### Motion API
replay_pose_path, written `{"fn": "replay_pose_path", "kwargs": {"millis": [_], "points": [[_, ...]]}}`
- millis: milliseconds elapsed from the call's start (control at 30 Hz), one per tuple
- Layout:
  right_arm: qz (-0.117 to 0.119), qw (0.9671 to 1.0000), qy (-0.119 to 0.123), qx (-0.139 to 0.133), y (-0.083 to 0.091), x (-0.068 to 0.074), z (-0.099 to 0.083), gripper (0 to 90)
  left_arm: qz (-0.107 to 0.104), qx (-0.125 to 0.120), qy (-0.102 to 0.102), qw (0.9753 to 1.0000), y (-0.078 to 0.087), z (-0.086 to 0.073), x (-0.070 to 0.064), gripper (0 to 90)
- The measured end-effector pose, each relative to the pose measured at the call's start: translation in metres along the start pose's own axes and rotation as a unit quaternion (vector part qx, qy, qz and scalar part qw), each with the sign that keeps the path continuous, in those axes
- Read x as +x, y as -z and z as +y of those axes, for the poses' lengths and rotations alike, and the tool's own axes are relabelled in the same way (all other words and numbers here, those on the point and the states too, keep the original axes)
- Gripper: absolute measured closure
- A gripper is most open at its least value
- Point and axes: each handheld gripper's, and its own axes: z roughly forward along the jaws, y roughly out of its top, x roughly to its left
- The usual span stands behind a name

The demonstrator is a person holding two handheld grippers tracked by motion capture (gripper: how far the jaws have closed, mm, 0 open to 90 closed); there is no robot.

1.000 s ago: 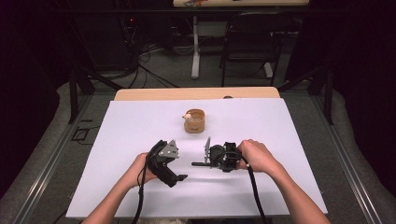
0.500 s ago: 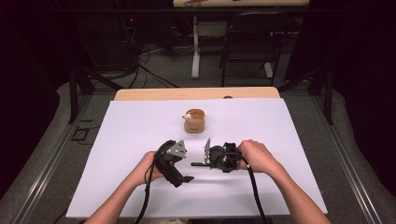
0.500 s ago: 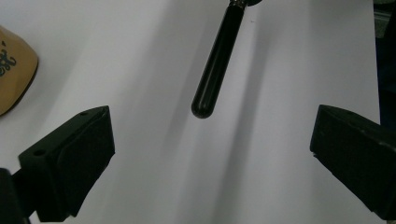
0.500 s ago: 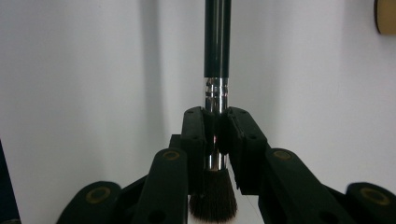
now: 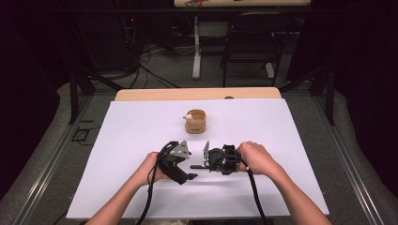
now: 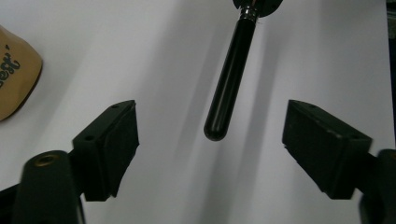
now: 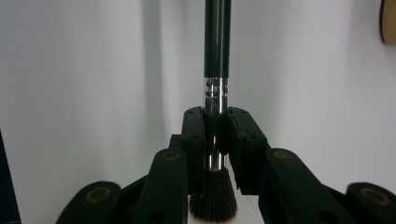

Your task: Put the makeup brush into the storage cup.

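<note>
A black-handled brush (image 7: 217,46) with a silver ferrule lies level above the white table, and my right gripper (image 7: 216,116) is shut on that ferrule, dark bristles (image 7: 212,196) behind the jaws. In the high view the right gripper (image 5: 210,164) points left, with the brush handle (image 5: 196,166) reaching toward my left gripper (image 5: 187,165). The left gripper (image 6: 212,112) stands open, its jaws wide apart. The rounded end of the brush handle (image 6: 229,79) hangs between them without touching either pad.
A small round wooden cup (image 5: 197,123) with a pale ball (image 5: 187,116) at its rim stands on the white table cover (image 5: 291,140) beyond both grippers; its side shows at the left gripper view's left edge (image 6: 14,74). Chairs and cables lie beyond the table.
My left gripper has slid a little to the right, closer to the brush handle's end. The right gripper and brush have stayed put.
</note>
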Motion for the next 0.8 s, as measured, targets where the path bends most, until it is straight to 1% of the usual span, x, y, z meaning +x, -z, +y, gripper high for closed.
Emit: {"fn": "replay_pose_path", "kwargs": {"millis": [67, 100, 133, 167, 200, 233, 267, 333, 367, 400, 500, 533, 700, 767, 800], "points": [[0.0, 1.0, -0.002, 0.0, 0.0, 0.0, 0.0, 77.0, -0.003, 0.0, 0.0, 1.0, 0.0, 0.0, 0.0, 29.8], [0.001, 1.0, -0.002, -0.001, -0.001, 0.001, 0.001, 77.0, -0.003, -0.001, 0.0, 1.0, -0.001, 0.0, -0.001, 29.8], [-0.001, 1.0, -0.001, -0.001, -0.001, 0.001, 0.001, 77.0, -0.004, 0.0, -0.002, 1.0, -0.001, 0.001, -0.001, 32.7], [-0.002, 1.0, 0.0, 0.0, -0.001, 0.001, 0.002, 77.0, -0.005, 0.0, -0.004, 1.0, -0.003, 0.001, -0.001, 36.5], [-0.003, 1.0, 0.003, 0.0, -0.001, 0.001, 0.003, 77.0, -0.005, 0.004, -0.007, 1.0, -0.004, 0.002, -0.001, 42.7], [-0.003, 1.0, 0.003, 0.0, -0.001, 0.001, 0.003, 77.0, -0.007, 0.006, -0.008, 0.9999, -0.006, 0.003, -0.002, 42.7], [-0.004, 1.0, 0.003, 0.0, -0.001, 0.002, 0.003, 77.0, -0.009, 0.009, -0.011, 0.9999, -0.008, 0.004, -0.002, 49.0], [-0.003, 1.0, 0.006, 0.005, -0.001, 0.004, 0.004, 77.0, -0.014, 0.011, -0.013, 0.9998, -0.012, 0.006, -0.003, 53.5], [-0.003, 1.0, 0.006, 0.005, -0.001, 0.004, 0.004, 77.0, -0.014, 0.011, -0.013, 0.9998, -0.012, 0.006, -0.003, 55.5], [-0.001, 0.9999, 0.012, 0.005, -0.002, 0.005, 0.005, 77.0, -0.018, 0.008, -0.009, 0.9998, -0.014, 0.006, -0.004, 57.6], [-0.002, 0.9999, 0.012, 0.006, -0.003, 0.005, 0.005, 77.0, -0.017, 0.006, -0.01, 0.9998, -0.015, 0.006, -0.005, 61.0], [-0.004, 0.9999, 0.009, 0.006, -0.002, 0.005, 0.005, 77.0, -0.021, 0.007, -0.01, 0.9997, -0.015, 0.005, -0.004, 63.3], [-0.006, 0.9999, 0.014, 0.004, -0.003, 0.006, 0.006, 77.0, -0.02, 0.009, -0.01, 0.9997, -0.017, 0.003, -0.004, 69.4], [-0.008, 0.9998, 0.015, 0.005, -0.002, 0.006, 0.007, 76.9, -0.019, 0.011, -0.016, 0.9996, -0.018, 0.002, -0.005, 72.1], [-0.008, 0.9999, 0.015, 0.003, -0.002, 0.006, 0.007, 76.9, -0.022, 0.012, -0.019, 0.9995, -0.018, 0.002, -0.005, 72.6]]}}
